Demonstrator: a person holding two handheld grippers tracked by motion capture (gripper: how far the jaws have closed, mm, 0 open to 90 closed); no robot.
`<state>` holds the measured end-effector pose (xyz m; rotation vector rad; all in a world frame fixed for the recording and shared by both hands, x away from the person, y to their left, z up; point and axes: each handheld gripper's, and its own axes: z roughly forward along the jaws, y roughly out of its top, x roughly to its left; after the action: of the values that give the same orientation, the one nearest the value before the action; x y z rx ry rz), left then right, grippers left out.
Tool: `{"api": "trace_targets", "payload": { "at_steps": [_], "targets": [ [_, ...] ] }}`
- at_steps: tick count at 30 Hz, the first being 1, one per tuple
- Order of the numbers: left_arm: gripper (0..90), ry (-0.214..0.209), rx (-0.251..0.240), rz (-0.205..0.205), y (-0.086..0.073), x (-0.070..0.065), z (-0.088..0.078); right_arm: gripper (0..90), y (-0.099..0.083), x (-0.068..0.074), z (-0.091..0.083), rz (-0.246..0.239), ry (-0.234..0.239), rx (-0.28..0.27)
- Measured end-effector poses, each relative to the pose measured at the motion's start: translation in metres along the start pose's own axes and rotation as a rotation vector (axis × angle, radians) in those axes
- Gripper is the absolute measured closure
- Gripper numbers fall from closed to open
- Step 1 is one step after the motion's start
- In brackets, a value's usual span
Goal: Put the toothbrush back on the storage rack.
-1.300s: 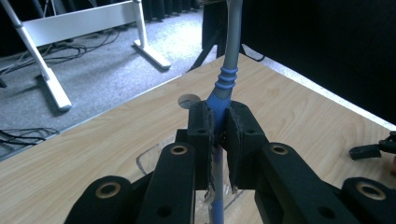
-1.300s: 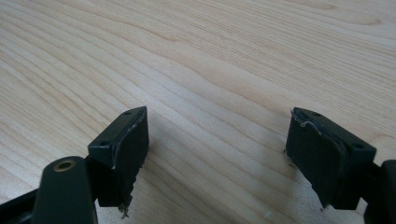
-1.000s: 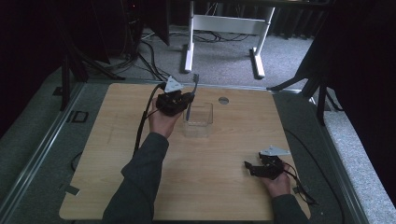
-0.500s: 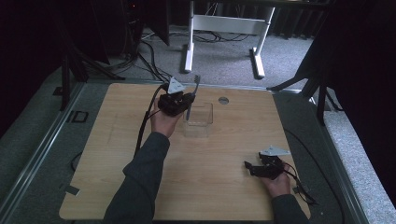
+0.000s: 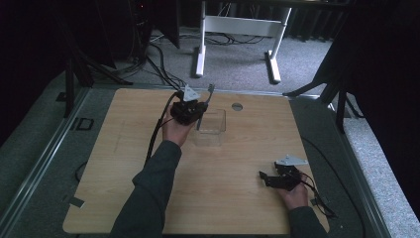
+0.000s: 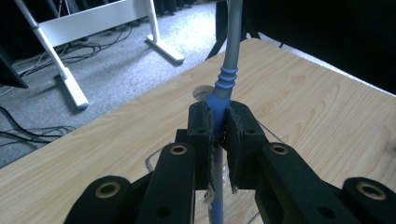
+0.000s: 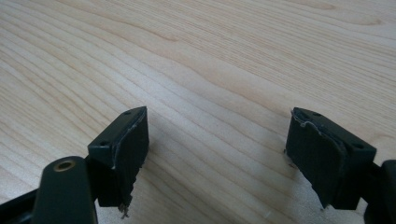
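Note:
My left gripper (image 5: 198, 113) is shut on a fork (image 5: 208, 95) with a blue handle and a grey metal stem, over the left edge of a clear plastic container (image 5: 212, 130) at the table's back middle. The fork stands nearly upright, tines up and leaning away. In the left gripper view the pads (image 6: 206, 126) clamp the blue handle of the fork (image 6: 232, 42), whose lower end reaches down toward the clear container (image 6: 152, 162) below. My right gripper (image 5: 266, 179) rests at the front right of the table. It is open, with bare wood between its fingers (image 7: 217, 140).
A round grommet hole (image 5: 237, 106) lies in the wooden table (image 5: 124, 163) behind the container. White desk legs (image 5: 200, 54) and cables sit on the grey carpet beyond the far edge. A cable (image 5: 317, 196) trails from the right gripper.

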<state>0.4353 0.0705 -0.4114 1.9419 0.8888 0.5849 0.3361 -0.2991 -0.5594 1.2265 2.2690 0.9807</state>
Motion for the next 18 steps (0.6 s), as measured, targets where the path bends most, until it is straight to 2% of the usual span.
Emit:
{"api": "trace_targets", "payload": {
  "at_steps": [9,11,18],
  "targets": [
    [81.0,-0.002,0.027,0.013,-0.004,-0.002,0.009,21.0,0.0,0.0,0.0,0.0,0.0,0.0],
    [80.9,-0.001,0.056,0.028,-0.007,-0.004,0.016,21.0,0.0,0.0,0.0,-0.001,0.0,0.0],
    [81.0,-0.007,0.106,0.041,-0.012,-0.006,0.024,20.9,0.0,0.0,0.0,-0.001,0.0,0.0]
  ]
}}
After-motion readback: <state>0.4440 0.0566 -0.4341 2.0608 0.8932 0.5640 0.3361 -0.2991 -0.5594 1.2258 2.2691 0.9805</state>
